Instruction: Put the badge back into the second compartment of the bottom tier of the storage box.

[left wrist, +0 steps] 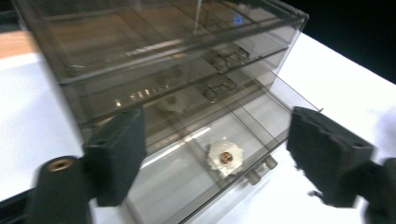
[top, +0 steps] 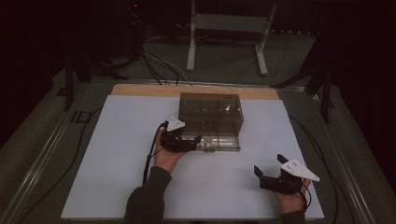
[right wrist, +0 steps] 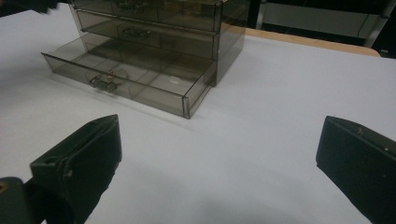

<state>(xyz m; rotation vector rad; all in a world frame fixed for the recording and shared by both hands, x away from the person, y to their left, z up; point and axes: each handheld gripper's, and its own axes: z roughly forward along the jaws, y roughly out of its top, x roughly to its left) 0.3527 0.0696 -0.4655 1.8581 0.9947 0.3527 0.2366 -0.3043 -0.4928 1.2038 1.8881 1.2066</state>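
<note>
With your left gripper [left wrist: 217,154] wide open and empty over the pulled-out bottom drawer [left wrist: 205,163] of the smoked-plastic drawer box [top: 211,112], lower squarely onto the small white-and-brass piece [left wrist: 225,157] inside, keeping your empty, open right gripper [top: 270,169] clear.

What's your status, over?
Left hand-held gripper open over the pulled-out bottom drawer. Right hand-held gripper open, idle. Small white piece inside drawer. Nothing blocking.

A dim lab or recording studio: a white-topped table [top: 116,186] on carpet, black cables [top: 154,65] trailing at 11 o'clock, a metal stand's legs [top: 261,56] at 12
</note>
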